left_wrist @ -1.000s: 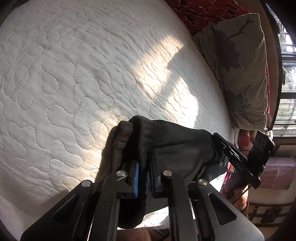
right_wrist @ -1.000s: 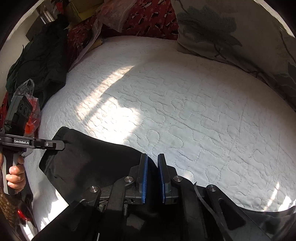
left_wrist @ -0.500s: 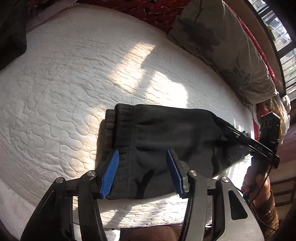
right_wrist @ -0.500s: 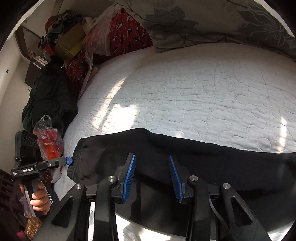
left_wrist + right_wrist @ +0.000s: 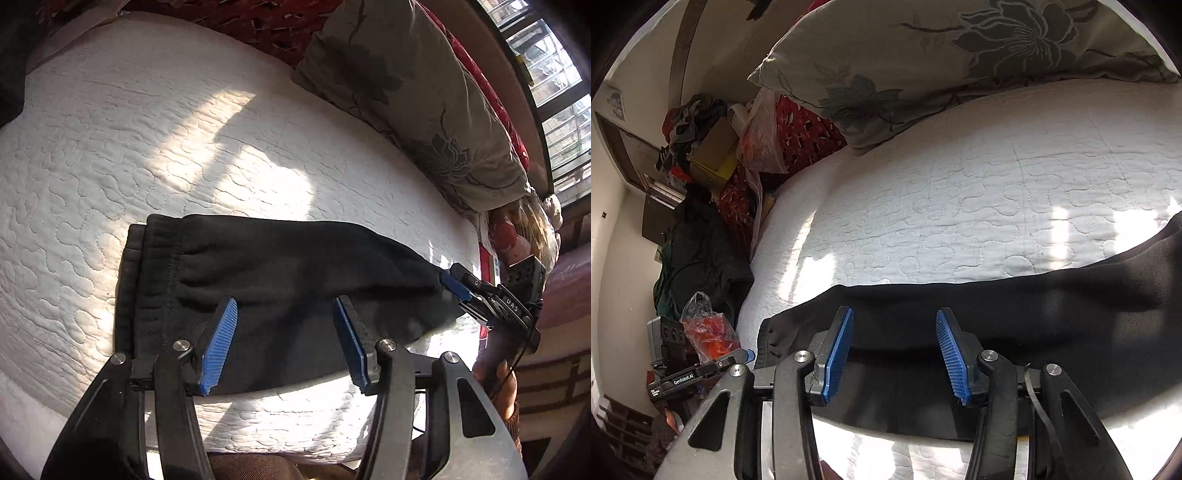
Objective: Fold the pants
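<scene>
Read "GenRobot.AI" on the left gripper (image 5: 748, 355) body in the right wrist view; only "UAS" legible on the right gripper (image 5: 448, 277) in the left wrist view. Lay folded and flat near the front edge of the white quilted bed (image 5: 147, 147): black pants (image 5: 280, 280), elastic waistband at the left end. Hovered just above the cloth, both grippers, blue pads spread wide, nothing between them. Cut off by the frame: the pants' right end. Leaned behind: a floral pillow (image 5: 960, 55).
</scene>
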`<control>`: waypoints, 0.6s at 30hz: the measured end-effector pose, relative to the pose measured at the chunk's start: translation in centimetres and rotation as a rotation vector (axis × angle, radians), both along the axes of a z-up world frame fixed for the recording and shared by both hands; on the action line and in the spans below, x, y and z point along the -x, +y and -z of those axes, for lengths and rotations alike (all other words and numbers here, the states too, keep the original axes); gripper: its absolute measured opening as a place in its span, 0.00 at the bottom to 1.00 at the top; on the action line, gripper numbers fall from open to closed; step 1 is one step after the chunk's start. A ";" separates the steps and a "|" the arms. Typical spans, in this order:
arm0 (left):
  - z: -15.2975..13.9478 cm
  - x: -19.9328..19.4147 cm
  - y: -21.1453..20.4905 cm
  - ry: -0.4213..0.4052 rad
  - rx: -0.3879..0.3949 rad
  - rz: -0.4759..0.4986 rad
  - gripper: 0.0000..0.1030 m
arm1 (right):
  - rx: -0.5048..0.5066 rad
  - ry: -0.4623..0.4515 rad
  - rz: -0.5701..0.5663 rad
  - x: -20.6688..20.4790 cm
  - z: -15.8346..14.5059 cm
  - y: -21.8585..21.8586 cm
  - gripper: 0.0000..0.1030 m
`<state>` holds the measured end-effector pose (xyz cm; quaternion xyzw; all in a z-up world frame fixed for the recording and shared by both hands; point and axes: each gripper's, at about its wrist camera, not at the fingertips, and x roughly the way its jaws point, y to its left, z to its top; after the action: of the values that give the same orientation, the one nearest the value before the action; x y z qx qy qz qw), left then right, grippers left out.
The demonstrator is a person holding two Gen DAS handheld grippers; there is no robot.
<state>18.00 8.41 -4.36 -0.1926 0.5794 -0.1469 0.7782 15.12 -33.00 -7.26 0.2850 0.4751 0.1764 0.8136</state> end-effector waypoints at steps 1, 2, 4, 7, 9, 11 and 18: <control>0.2 -0.9 -1.5 0.009 0.002 0.018 0.51 | -0.014 -0.005 0.048 0.5 -0.1 -1.9 0.48; 0.4 -1.6 -2.9 0.018 0.002 0.038 0.51 | -0.019 -0.010 0.086 0.8 -0.3 -3.6 0.48; 0.8 -3.0 -6.0 0.052 0.019 0.089 0.51 | -0.006 -0.022 0.159 1.6 -0.8 -7.6 0.48; 0.8 -4.2 -10.0 0.091 0.075 0.147 0.51 | 0.070 -0.006 0.266 2.7 -1.0 -13.3 0.48; 0.8 -4.6 -12.6 0.095 0.083 0.186 0.51 | 0.094 0.037 0.295 3.1 -0.1 -16.0 0.48; 0.9 -5.1 -15.1 0.094 0.052 0.214 0.51 | 0.129 0.077 0.279 3.1 1.2 -17.1 0.48; 3.3 -8.2 -20.6 0.118 -0.175 0.197 0.51 | 0.283 0.083 0.199 2.2 2.8 -16.2 0.04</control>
<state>26.19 -12.18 -7.69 -0.0743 0.6510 -0.1600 0.7383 12.91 -49.20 -10.07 0.2202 0.4976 0.0143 0.8389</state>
